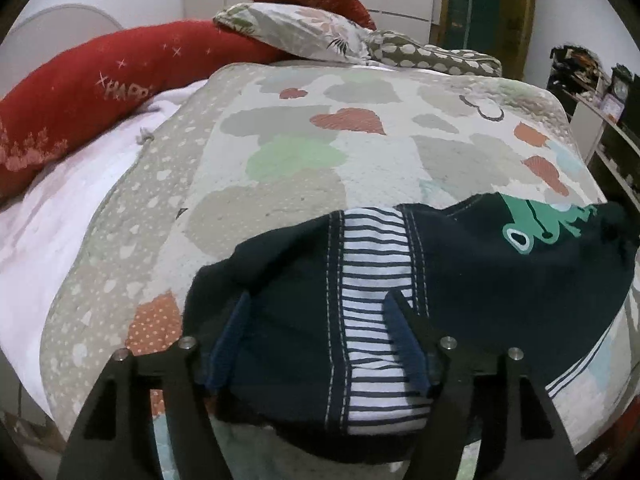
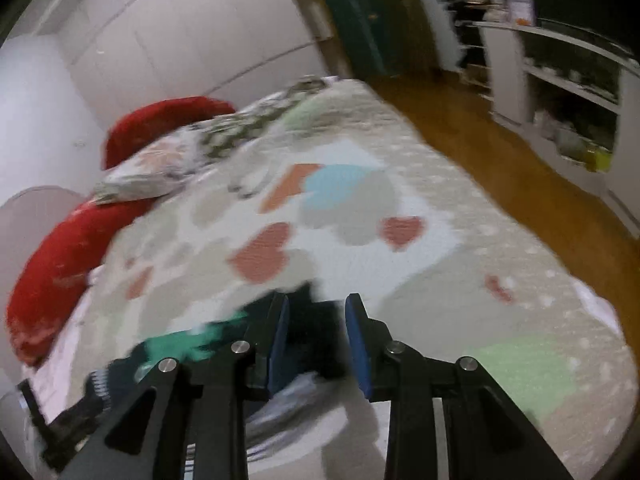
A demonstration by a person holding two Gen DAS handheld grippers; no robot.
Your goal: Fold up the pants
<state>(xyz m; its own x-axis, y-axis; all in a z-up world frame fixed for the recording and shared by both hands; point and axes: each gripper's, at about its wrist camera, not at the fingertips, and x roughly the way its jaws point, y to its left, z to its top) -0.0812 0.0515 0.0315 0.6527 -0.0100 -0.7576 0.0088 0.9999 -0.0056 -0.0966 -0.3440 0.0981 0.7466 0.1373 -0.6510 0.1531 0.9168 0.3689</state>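
Pants (image 1: 460,280) lie between, seemingly under, both open tongs.

A long red bolster cushion (image 1: 100,92) lying along the left side of the bed carries the only readable lettering: pale, hand-drawn capitals spelling "HAPP", with whatever follows curving out of sight around the cushion's side. Small pale star and cross marks sit just beside the letters. In the right wrist view the picture is too blurred for any lettering to be made out.
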